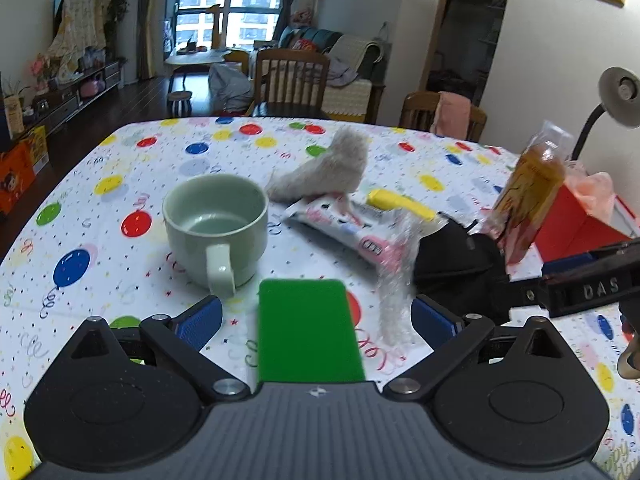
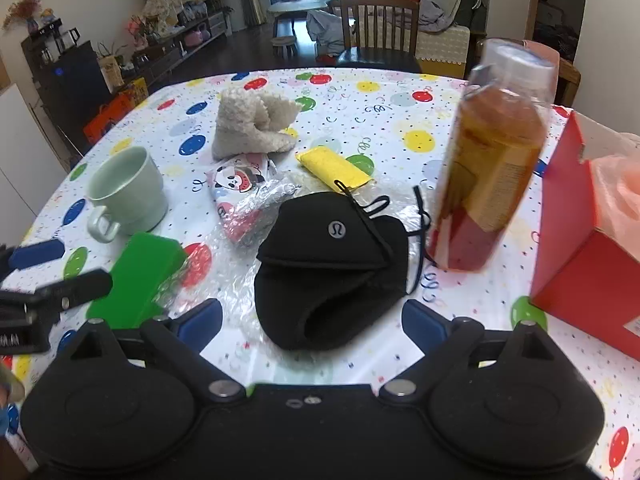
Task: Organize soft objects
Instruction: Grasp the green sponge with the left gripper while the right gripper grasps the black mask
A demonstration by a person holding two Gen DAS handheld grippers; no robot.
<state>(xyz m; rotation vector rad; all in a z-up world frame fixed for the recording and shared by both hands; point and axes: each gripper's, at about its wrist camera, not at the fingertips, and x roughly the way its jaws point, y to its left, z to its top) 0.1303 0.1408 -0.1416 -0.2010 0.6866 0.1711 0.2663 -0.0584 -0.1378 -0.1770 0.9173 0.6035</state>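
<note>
**Desk:** Fingers [image 1: 202, 322] first, from the left wrist?

**Photographer:** Blue pads spread wide and empty on the left gripper [image 1: 316, 320], above a balloon-print tablecloth [image 1: 100, 240]. Between them lies a green block [image 1: 308, 332], hard by the look of it, with a strip of bubble wrap [image 1: 394, 280] near the right-hand pad. Ahead: a pale green mug [image 1: 216, 224], a fluffy cream bootie [image 1: 328, 172] resting on a printed pouch [image 1: 340, 224], a yellow cloth [image 1: 400, 202], a black mask [image 1: 452, 264]. I'd call this the approach, nothing picked yet.

**Desk:** Any lettering?

**Photographer:** "DAS" in raised letters on the other gripper's black body at the right edge. The pouch's print is too blurred to read.

**Desk:** And the right wrist?

**Photographer:** The right gripper [image 2: 312, 322] also stands wide, holding nothing; the mask [image 2: 332, 260] lies just ahead between the pads, partly on bubble wrap [image 2: 232, 272]. Likely its target. The next move needs a descent over the bulky lower fold, closing without snagging the wrap or the ear loops, clear of the amber bottle [image 2: 496, 160] and the red tissue box [image 2: 580, 264].

**Desk:** Markings?

**Photographer:** A round silver logo on the mask; a panda with watermelon on the pouch [image 2: 240, 180]. The bottle's label is unreadable.
</note>
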